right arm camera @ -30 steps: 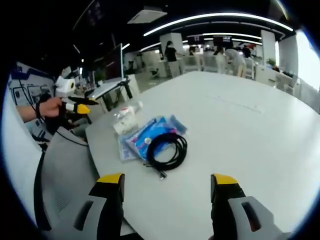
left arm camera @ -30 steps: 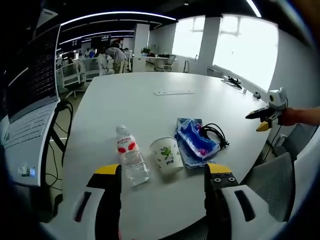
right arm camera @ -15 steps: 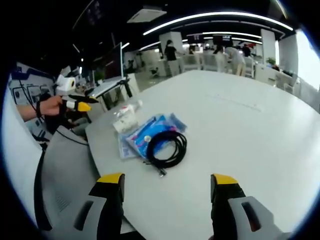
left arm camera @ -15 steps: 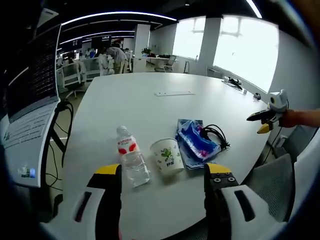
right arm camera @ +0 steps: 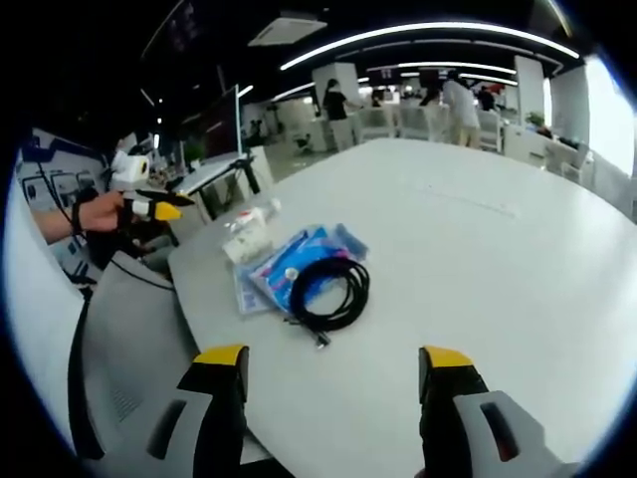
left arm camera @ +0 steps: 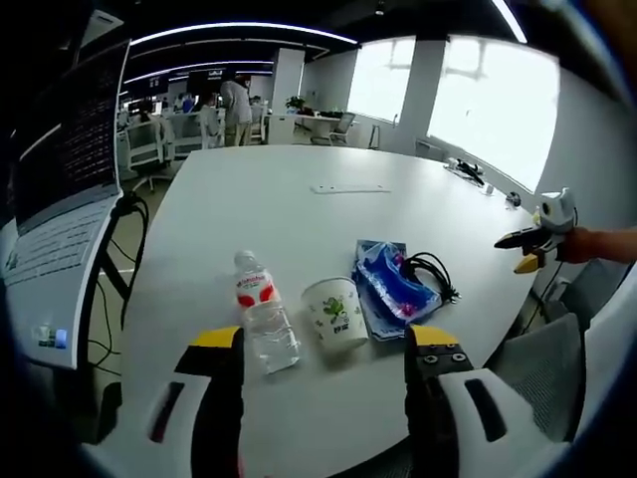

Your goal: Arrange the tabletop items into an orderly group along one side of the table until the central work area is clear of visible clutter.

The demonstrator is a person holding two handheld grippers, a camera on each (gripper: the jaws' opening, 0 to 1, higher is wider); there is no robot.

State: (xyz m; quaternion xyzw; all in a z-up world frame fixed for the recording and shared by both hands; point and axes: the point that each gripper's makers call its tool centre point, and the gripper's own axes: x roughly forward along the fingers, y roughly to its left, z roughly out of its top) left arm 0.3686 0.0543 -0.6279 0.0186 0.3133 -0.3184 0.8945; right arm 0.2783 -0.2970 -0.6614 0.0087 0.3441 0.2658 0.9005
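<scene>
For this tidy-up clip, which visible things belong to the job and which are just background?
Job items: water bottle, paper cup, blue packet, black cable coil.

Background: laptop, office chair, people at far desks.

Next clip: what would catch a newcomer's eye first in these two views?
A small cluster sits at the near edge of the big white round table: a clear plastic water bottle with a red label lying flat, a white paper cup with a green print beside it, then a blue plastic packet. A coiled black cable lies partly on that packet. Both grippers hang open off the table.
</scene>
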